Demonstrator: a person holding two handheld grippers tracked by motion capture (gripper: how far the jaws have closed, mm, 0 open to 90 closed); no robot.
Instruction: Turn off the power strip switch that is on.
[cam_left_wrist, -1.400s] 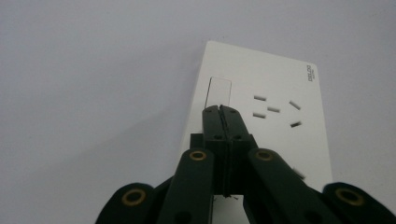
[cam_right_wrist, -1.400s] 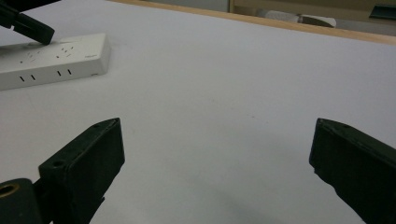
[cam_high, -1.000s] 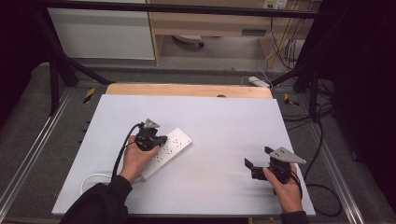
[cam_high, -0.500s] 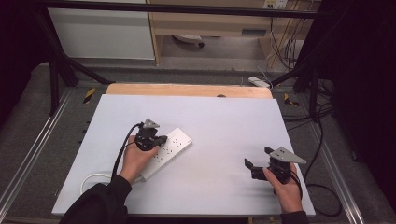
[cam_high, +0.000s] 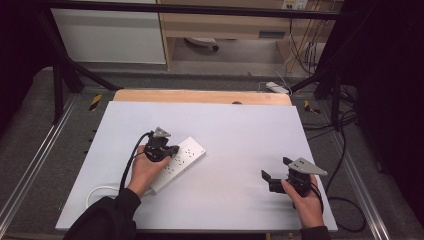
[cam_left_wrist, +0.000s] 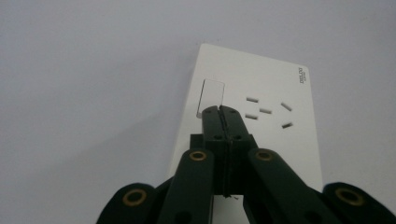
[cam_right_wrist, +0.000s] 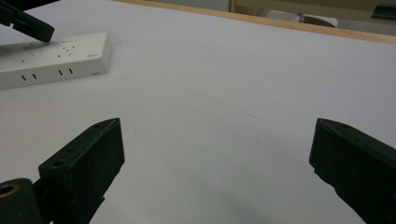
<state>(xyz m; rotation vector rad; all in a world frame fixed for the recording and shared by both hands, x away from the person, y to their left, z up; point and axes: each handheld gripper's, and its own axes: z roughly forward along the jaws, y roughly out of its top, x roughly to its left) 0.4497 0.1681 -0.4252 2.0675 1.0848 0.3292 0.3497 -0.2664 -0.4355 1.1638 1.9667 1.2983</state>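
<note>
On the white power strip (cam_left_wrist: 252, 121), the left gripper (cam_left_wrist: 219, 108), jaws pressed together and holding nothing, pokes its rocker switch (cam_left_wrist: 211, 97); an off-centre push could skid the strip sideways.

White tabletop (cam_high: 235, 130), matte, with a bare wooden strip (cam_high: 200, 96) along the far edge. Lying flat on it, left of centre: white power strip (cam_high: 182, 157), angled, sockets up, switch at one end. White cable (cam_high: 100, 191) looping off the strip's near end across the surface toward the front-left corner. Right half bare. Seen low from the right gripper view, same strip (cam_right_wrist: 56, 58) at far left, side sockets visible, wood edge (cam_right_wrist: 280, 23) behind.
</note>
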